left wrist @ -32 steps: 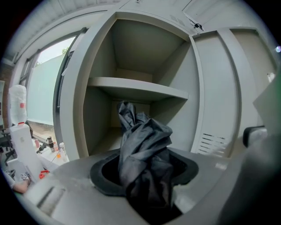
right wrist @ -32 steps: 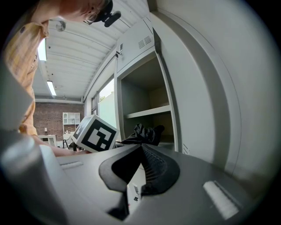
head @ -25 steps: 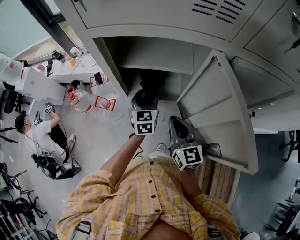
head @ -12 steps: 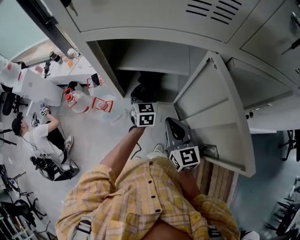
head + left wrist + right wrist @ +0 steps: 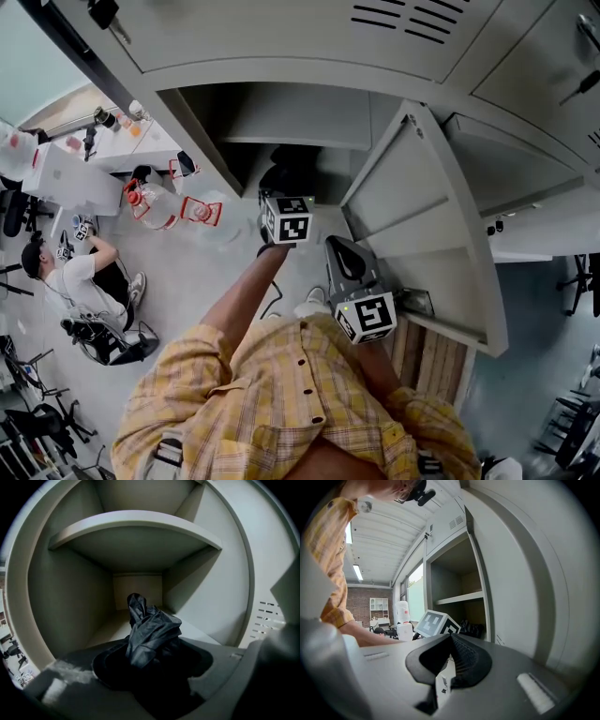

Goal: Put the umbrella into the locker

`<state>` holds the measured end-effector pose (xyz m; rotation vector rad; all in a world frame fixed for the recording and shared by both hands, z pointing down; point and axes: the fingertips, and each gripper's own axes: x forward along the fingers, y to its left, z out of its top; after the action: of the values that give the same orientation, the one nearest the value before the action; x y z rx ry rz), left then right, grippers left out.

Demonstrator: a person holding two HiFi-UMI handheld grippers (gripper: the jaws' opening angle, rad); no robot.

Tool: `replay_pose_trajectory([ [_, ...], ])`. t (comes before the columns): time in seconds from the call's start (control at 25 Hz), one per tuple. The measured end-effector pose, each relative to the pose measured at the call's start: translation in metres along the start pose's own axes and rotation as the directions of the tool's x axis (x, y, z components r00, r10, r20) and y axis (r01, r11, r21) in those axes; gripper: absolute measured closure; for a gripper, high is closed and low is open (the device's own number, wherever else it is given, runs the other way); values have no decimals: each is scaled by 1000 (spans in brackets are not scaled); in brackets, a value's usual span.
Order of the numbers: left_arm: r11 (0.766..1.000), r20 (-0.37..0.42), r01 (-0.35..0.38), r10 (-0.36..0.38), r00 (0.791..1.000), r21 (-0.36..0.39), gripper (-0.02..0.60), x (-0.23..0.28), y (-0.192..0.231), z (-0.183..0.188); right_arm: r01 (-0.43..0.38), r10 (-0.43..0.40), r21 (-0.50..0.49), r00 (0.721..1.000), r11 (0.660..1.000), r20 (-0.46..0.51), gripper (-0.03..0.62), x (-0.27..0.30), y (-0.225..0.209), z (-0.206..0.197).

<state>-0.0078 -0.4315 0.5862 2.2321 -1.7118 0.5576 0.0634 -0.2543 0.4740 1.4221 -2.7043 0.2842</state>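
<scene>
Left gripper view: your left tongs, which have just been opening wider, press on the black umbrella between them, inside the locker. Your right tongs are together, empty.

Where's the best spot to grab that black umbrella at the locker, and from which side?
Probably the umbrella by its near end, where fabric bunches, coming through the open locker front. It points toward the back wall, and the shelf above and side walls block other approaches.

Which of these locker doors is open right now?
The middle door, swung out toward the person, baring the compartment with a shelf. The vented door above and the doors to its right are shut.
</scene>
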Motion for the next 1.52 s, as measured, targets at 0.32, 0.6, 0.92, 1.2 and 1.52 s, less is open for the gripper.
replay_pose_trajectory([
  [0.32,998,-2,55,-55,998,-33,229,-3,-4,0,-6,6,2,1000,1000,2,595,0,0,1],
  [0.6,997,23,78,-77,997,-30,222,-22,-4,6,11,-11,2,1000,1000,11,595,-5,1,4],
  [0.92,995,40,93,-91,995,-33,222,-60,-5,8,31,-31,-5,999,1000,30,595,-19,15,8],
  [1.2,992,78,109,-104,992,-64,249,-106,-6,7,45,-45,-11,998,999,39,595,-33,32,9],
  [1.52,991,115,119,-113,987,-52,346,-157,-10,1,45,-45,-18,998,999,46,595,-42,48,10],
])
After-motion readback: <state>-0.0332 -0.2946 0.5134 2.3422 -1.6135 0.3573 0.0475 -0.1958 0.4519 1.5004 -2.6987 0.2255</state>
